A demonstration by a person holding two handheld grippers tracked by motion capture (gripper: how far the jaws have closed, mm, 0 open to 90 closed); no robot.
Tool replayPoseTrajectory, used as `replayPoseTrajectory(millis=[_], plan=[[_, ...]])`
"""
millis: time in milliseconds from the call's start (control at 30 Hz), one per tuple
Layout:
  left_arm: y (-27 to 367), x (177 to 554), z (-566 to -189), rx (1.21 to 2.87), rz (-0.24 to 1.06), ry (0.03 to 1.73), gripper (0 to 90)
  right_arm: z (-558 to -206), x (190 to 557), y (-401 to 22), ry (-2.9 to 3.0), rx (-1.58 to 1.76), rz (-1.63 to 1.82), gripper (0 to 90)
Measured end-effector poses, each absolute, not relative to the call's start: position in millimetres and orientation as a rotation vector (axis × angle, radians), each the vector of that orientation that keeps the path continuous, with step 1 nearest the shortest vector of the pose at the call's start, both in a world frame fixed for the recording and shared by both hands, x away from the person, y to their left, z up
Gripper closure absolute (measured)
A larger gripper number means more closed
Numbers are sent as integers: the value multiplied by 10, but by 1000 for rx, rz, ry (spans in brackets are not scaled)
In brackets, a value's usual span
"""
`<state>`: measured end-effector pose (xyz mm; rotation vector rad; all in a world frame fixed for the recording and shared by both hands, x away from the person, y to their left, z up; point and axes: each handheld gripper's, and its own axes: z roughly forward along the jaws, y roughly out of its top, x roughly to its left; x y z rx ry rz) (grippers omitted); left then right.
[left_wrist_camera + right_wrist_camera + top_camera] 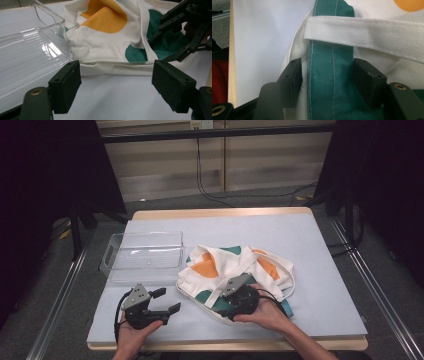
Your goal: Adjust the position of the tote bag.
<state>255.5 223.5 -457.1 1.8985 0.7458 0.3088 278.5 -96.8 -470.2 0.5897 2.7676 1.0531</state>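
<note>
Two grippers sit low at the near edge of my table (320,250), each in one of my hands. My left gripper (166,301) rests on bare light-blue surface with its jaws spread wide and nothing between them; in its own view the pads (65,86) frame empty table, with the edge of the bag just ahead. My right gripper (223,306) lies on the near part of the tote bag (235,265), a crumpled white cloth bag with orange and green patches, lying near the middle of the table. In the right gripper view the jaws stand partly apart on either side of a green stitched band of the bag (329,82), and I cannot tell whether the pads (367,80) are touching the cloth. A white strap (372,33) crosses the green band just beyond them. To the left of the bag, just beside it, stands a clear plastic tray (116,251), empty as far as I can see.
</note>
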Motion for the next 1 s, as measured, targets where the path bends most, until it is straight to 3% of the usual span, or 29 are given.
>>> replayPoseTrajectory(millis=[267,333,467,1000], plan=[[2227,2561,-4574,1899,305,744,230,-4695,2799,-969,2752,620,1023,536],[2228,2561,-4576,1900,295,745,230,-4690,2834,-996,2751,633,1038,651],[2226,2571,-4580,1904,299,741,230,-4675,2890,-1042,2753,678,1077,777],[2181,2549,-4572,1923,252,694,286,-4552,2917,-1143,2744,692,1251,837]])
